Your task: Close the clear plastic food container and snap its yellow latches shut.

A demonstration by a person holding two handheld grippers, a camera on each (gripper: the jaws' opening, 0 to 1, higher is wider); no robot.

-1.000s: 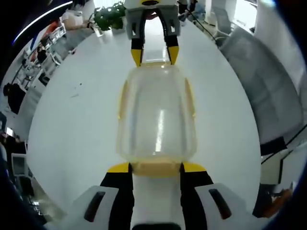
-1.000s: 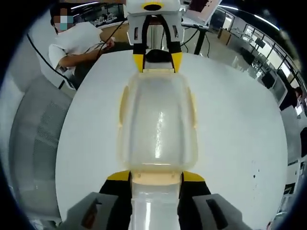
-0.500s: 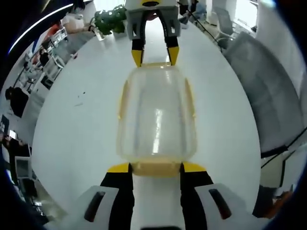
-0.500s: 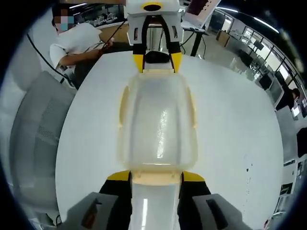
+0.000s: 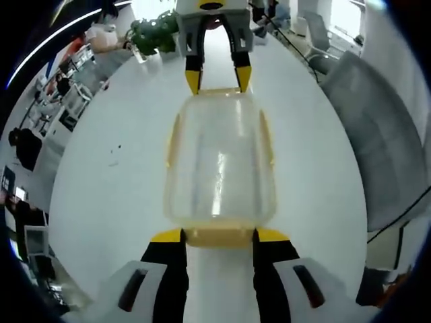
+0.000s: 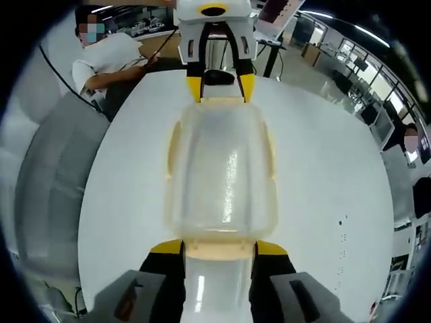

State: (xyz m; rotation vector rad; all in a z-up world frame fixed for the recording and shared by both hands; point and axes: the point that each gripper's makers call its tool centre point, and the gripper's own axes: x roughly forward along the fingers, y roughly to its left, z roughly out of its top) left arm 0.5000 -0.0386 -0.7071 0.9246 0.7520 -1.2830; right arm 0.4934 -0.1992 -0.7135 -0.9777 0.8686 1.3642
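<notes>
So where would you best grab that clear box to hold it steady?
By its short ends. The clear box is long, with a yellow end latch at each narrow end, so jaws coming in lengthwise from opposite sides can straddle those, as the left gripper and right gripper do.

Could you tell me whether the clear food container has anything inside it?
Empty. The clear container shows just the white table through its walls, with nothing visible inside.

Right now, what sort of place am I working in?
Probably an open-plan office or lab: a big white round table, a person seated at its edge, desks with monitors behind, and a potted plant.
</notes>
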